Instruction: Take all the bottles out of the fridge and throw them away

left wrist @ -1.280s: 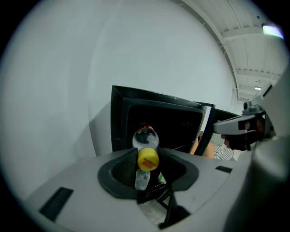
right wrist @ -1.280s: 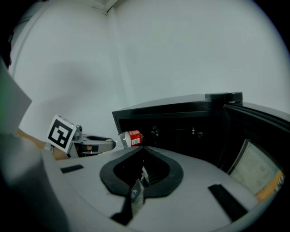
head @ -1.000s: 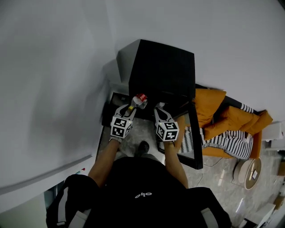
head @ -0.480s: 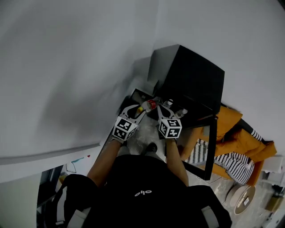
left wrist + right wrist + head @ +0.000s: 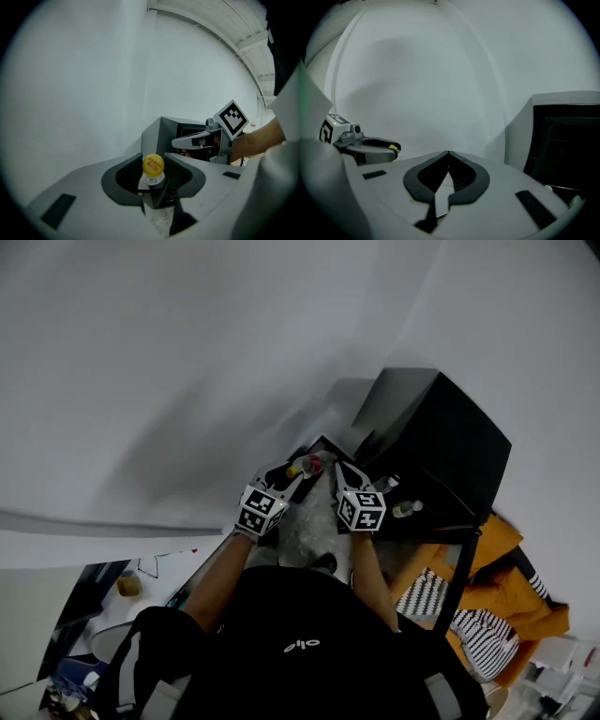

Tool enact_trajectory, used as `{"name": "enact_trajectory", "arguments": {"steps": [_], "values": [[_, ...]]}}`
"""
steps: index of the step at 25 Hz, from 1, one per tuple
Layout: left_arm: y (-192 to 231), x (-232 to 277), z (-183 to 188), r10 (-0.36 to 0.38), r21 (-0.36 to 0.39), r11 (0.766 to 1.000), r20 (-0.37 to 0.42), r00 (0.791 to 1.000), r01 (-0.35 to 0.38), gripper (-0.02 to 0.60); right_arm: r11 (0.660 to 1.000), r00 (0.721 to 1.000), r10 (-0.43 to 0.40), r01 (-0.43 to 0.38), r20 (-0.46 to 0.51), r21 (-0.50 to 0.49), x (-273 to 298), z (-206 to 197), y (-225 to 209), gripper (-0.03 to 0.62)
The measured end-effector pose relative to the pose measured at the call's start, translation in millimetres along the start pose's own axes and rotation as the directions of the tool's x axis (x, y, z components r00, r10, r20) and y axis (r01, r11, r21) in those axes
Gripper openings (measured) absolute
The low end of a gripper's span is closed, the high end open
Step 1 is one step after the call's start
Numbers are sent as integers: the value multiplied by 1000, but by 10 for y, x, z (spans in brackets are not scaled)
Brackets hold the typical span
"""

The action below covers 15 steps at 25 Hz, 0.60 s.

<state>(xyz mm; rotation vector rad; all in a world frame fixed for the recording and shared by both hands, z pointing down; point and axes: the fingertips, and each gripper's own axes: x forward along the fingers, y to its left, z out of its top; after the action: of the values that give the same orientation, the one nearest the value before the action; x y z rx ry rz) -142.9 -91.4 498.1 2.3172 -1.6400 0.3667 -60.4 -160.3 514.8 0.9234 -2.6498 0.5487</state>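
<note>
While left gripper [image 5: 153, 158] jaws clamp bottle [image 5: 153, 166] neck, right gripper [image 5: 448, 153] jaws together

- A plain white wall [image 5: 187, 352] fills the upper half of the head view.
- A pale speckled floor [image 5: 305, 526] lies below it.
- Orange padded fabric [image 5: 525, 601] is heaped at lower right.
- A black-and-white striped cloth [image 5: 473, 632] lies against the orange fabric.

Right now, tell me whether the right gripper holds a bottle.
No: the right gripper is shut, jaws tip to tip with nothing between them.
</note>
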Motion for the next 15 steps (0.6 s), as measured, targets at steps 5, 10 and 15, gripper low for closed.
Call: {"name": "enact_trajectory", "arguments": {"steps": [5,10,15], "values": [[269,-155,-63,58,-23,998,3,998,-58,140,999,999,42,-42,-15,-16,228,13,202,9],[432,-183,-142,86,-37,996,-6,996,-86,140,998,998,57,-58,-33,-27,374,-19,260,9],[572,-192,-279,106,-52,993,-21,994,-107,140,997,997,51,-54,-62,-46,517,-84,257,9]]}}
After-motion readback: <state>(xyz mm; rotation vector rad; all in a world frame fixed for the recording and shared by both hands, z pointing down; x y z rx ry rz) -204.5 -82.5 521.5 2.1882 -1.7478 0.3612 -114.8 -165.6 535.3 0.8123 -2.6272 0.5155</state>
